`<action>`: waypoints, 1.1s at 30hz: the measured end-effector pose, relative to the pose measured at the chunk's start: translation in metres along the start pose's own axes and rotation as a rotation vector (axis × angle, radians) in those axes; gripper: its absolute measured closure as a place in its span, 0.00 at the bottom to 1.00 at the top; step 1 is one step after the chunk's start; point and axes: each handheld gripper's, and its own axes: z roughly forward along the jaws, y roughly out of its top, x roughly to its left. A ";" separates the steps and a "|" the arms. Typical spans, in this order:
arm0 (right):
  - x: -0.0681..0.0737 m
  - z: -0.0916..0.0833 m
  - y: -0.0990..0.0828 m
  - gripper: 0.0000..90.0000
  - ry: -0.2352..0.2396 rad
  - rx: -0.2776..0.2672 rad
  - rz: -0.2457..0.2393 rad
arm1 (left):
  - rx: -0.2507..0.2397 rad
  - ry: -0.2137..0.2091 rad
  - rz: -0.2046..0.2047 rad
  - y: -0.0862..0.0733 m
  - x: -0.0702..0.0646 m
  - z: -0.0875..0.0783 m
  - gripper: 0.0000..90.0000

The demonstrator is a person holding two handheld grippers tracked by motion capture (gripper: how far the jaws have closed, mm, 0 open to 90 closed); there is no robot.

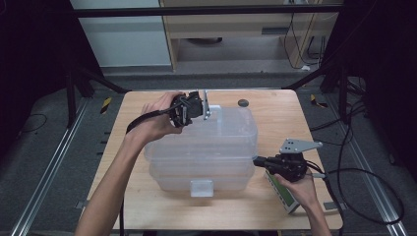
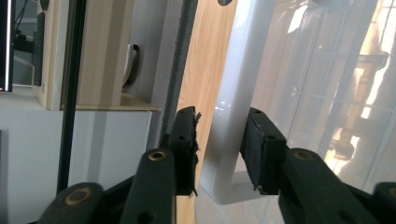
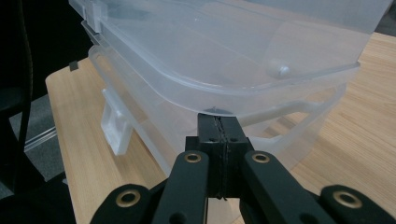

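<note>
Clear plastic makes up the one storage box (image 1: pixel 204 152) on the wooden table (image 1: pixel 275 123), and its one lid (image 1: pixel 216 130) sits on top, raised off the box along the far edge. Two white latches can be counted: one latch (image 1: pixel 202 188) hangs on the near wall of the box, and a second, far latch (image 2: pixel 229 116) stands between the jaws of the left gripper (image 1: pixel 196 107).

That left gripper sits at the lid's far edge. In the left gripper view its two black pads stand apart on either side of the white latch, with a gap showing on each side, so it is open around the latch and not pressing on it.

One right gripper (image 1: pixel 260 161) points at the box's right end. In the right gripper view (image 3: pixel 217 123) its jaws are pressed flat together with nothing between them, their tips just under the lid's rim where lid and box meet.

Under the right hand lies one small green-and-white device (image 1: pixel 282 192), just right of the box. One dark round disc (image 1: pixel 243 103) is set in the table beyond the lid.
</note>
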 end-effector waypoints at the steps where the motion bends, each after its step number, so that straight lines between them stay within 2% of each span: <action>1: 0.000 0.000 0.000 1.00 -0.001 0.001 -0.003 | 0.005 -0.001 -0.001 0.000 0.000 0.000 0.69; 5: 0.001 0.000 0.001 1.00 -0.003 0.004 -0.008 | -0.010 -0.005 -0.018 -0.001 0.002 -0.002 0.65; 12: 0.001 0.000 0.002 1.00 0.000 -0.002 -0.010 | -0.051 -0.001 -0.062 -0.010 0.006 -0.016 0.61; 19: 0.000 0.000 0.003 1.00 0.001 -0.002 -0.013 | -0.089 -0.020 -0.132 -0.025 0.006 -0.028 0.60; 28: 0.000 0.001 0.003 1.00 -0.003 0.001 -0.015 | -0.102 -0.021 -0.155 -0.044 0.002 -0.045 0.60; 31: 0.001 0.000 0.003 1.00 -0.007 0.001 -0.015 | -0.110 -0.015 -0.176 -0.052 -0.002 -0.051 0.60; 33: 0.001 0.000 0.004 1.00 -0.009 0.001 -0.017 | -0.125 -0.007 -0.209 -0.059 -0.003 -0.055 0.60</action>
